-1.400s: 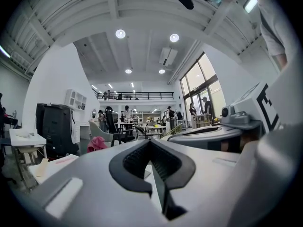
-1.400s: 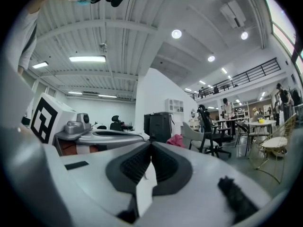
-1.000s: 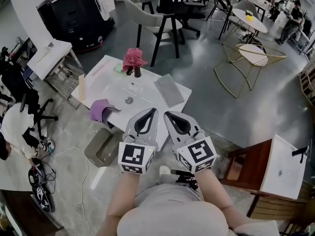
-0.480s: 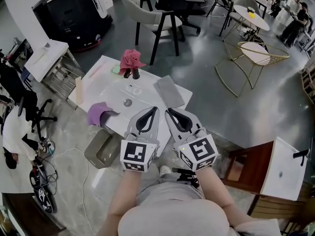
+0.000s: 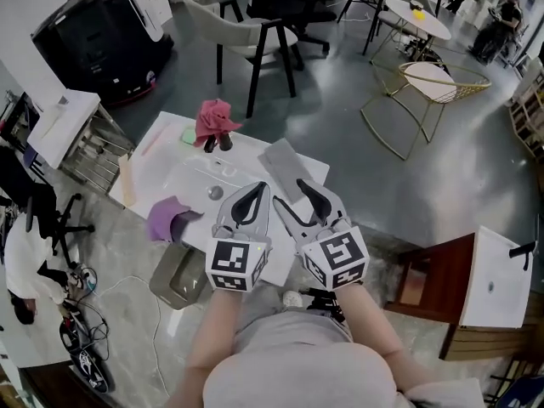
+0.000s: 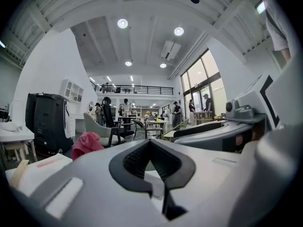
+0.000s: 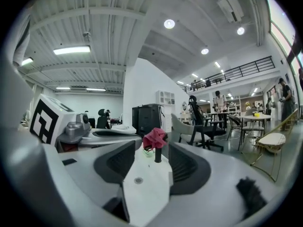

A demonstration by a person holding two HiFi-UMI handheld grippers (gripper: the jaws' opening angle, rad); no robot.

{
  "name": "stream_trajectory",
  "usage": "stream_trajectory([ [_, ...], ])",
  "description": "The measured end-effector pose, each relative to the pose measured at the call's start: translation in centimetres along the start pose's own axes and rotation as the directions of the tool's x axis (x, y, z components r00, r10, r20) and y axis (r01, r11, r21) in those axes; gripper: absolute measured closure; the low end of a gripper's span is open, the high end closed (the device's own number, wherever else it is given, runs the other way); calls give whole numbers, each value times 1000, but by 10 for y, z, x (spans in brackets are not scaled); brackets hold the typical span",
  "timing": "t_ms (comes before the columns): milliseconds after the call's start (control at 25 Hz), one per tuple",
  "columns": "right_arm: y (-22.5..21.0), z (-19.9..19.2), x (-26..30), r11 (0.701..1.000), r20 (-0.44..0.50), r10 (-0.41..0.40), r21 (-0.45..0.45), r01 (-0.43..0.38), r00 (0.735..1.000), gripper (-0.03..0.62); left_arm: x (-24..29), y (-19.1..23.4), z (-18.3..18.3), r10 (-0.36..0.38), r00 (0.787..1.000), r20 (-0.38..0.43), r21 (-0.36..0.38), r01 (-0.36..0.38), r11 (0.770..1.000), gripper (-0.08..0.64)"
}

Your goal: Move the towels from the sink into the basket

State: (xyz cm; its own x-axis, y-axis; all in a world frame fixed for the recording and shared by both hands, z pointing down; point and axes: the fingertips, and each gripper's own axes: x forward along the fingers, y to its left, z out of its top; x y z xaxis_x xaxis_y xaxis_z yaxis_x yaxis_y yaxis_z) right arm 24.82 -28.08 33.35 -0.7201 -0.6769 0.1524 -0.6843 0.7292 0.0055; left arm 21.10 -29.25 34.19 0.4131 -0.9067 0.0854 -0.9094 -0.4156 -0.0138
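A white sink unit (image 5: pixel 174 170) stands in front of me. A pink-red towel (image 5: pixel 214 117) is draped over its faucet; it also shows in the right gripper view (image 7: pixel 155 137) and the left gripper view (image 6: pixel 86 144). A purple towel (image 5: pixel 165 219) hangs over the sink's near left edge, and a grey towel (image 5: pixel 285 161) lies at its right end. An olive-grey basket (image 5: pixel 177 266) sits on the floor below the purple towel. My left gripper (image 5: pixel 262 187) (image 6: pixel 150 142) is shut and empty. My right gripper (image 5: pixel 286 192) (image 7: pixel 152 150) has just been opening and holds nothing.
A black cabinet (image 5: pixel 98 36) and a white side table (image 5: pixel 61 113) stand at the back left. Chairs (image 5: pixel 246 36) are behind the sink, with a gold wire chair (image 5: pixel 435 82) further right. A wooden cabinet with a second white basin (image 5: pixel 497 266) stands at my right.
The right gripper's jaws went from shut to open. Both grippers have moved forward towards the sink, and the sink now sits closer in the head view.
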Motion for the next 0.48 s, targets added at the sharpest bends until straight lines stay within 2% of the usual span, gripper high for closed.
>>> stream_trajectory([
  [200,-16,-17,16,998,-67,-55,-5,55,996,362,17,7,-8,-44,999,-21,-5,44,999,555],
  [480,-38,-39,38,995,-123,-99,-6,99,988,362,35,26,-26,-51,997,-58,-30,49,998,555],
])
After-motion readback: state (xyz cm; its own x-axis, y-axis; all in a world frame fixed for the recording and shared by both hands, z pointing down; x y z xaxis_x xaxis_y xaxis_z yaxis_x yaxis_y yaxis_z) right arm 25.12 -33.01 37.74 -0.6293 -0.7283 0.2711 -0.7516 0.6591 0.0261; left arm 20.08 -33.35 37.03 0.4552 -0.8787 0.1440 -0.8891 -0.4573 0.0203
